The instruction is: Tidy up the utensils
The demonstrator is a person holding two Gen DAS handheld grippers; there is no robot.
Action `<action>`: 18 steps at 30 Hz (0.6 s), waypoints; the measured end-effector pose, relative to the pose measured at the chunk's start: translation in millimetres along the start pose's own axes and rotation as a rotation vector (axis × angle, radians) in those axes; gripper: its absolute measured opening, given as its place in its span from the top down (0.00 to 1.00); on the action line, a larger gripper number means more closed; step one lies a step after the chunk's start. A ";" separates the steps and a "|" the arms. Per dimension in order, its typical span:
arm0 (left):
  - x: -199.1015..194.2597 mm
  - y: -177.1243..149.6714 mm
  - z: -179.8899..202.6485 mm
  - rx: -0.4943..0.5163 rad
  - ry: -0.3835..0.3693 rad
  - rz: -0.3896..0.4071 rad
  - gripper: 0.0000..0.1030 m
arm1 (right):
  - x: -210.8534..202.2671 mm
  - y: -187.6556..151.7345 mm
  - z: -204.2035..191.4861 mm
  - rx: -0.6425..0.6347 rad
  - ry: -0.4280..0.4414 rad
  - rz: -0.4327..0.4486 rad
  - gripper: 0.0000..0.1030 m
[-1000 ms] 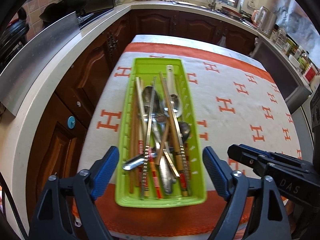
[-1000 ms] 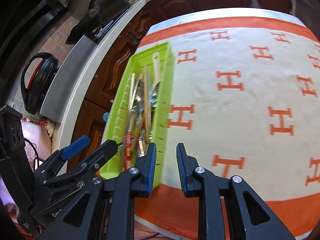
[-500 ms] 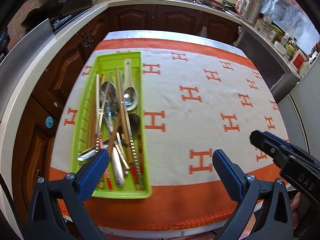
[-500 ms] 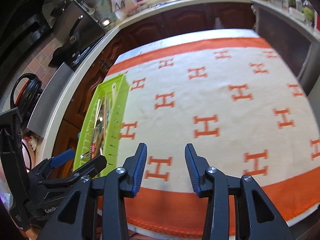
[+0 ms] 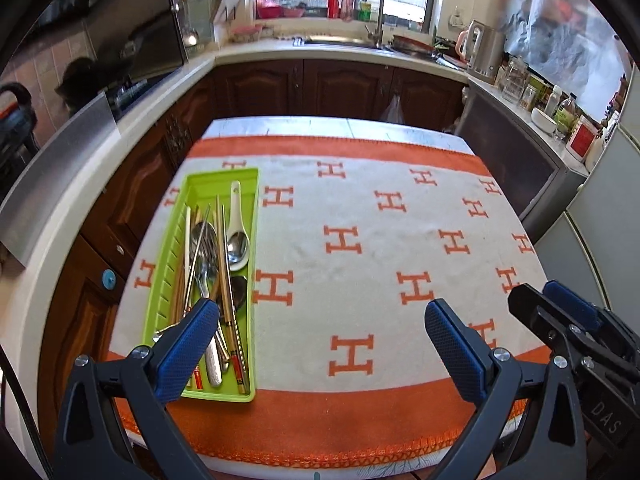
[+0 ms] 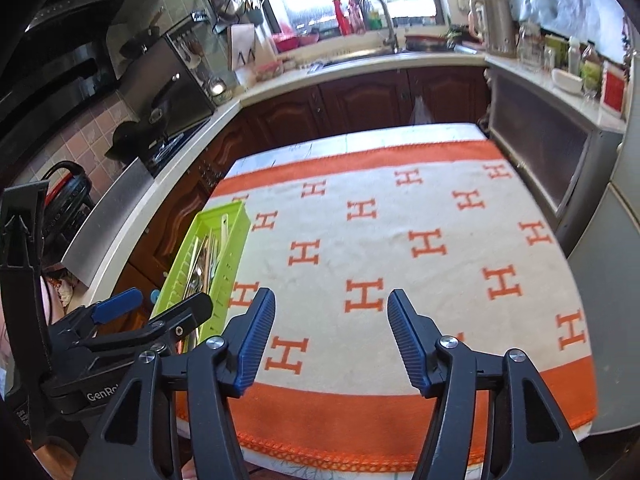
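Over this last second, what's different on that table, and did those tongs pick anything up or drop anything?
Both tongs pulled up and back from the green tray, so far more of the orange-and-white cloth shows. The right tongs have just been opening with nothing between them; the left tongs opened a little wider, also empty. Nothing was picked up or dropped. The tray and the utensils in it lie as before.

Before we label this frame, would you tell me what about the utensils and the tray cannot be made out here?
- Left wrist view: the left gripper has one finger covering the near-left corner of the green tray, hiding the handle ends there.
- Left wrist view: the utensils overlap, so no exact count.
- Right wrist view: the tray's slotted side wall and the other gripper hide most contents.
- Right wrist view: right gripper open, nothing between its jaws.
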State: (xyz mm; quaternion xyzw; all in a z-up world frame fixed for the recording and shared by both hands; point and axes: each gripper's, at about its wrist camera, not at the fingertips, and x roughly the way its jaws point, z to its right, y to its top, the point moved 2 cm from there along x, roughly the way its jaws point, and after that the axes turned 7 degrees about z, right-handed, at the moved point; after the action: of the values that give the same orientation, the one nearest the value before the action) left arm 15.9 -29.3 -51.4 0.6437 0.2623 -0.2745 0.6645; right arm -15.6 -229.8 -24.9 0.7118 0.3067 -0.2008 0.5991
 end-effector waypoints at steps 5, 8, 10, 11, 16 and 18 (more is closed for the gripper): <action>-5.7 3.7 9.9 0.028 0.026 0.036 0.01 | -13.1 2.4 10.7 0.014 -0.017 0.033 0.38; -6.6 5.6 14.0 0.039 0.043 0.048 0.01 | -17.3 3.1 14.9 0.017 -0.026 0.043 0.38; -7.4 5.6 14.8 0.044 0.053 0.057 0.01 | -19.6 3.6 14.7 0.005 -0.033 0.052 0.38; -8.1 6.4 15.2 0.045 0.058 0.061 0.01 | -20.7 3.8 14.4 0.001 -0.035 0.056 0.38; -9.9 7.0 14.1 0.035 0.054 0.060 0.01 | -24.1 5.5 12.4 -0.008 -0.040 0.071 0.38; -10.9 6.8 13.0 0.031 0.054 0.062 0.01 | -23.7 5.4 11.2 -0.010 -0.040 0.074 0.38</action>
State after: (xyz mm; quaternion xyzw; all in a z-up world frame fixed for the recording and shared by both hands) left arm 12.8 -41.9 -38.5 0.6688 0.2561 -0.2402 0.6553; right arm -28.4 -245.9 -7.8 0.7156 0.2693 -0.1911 0.6156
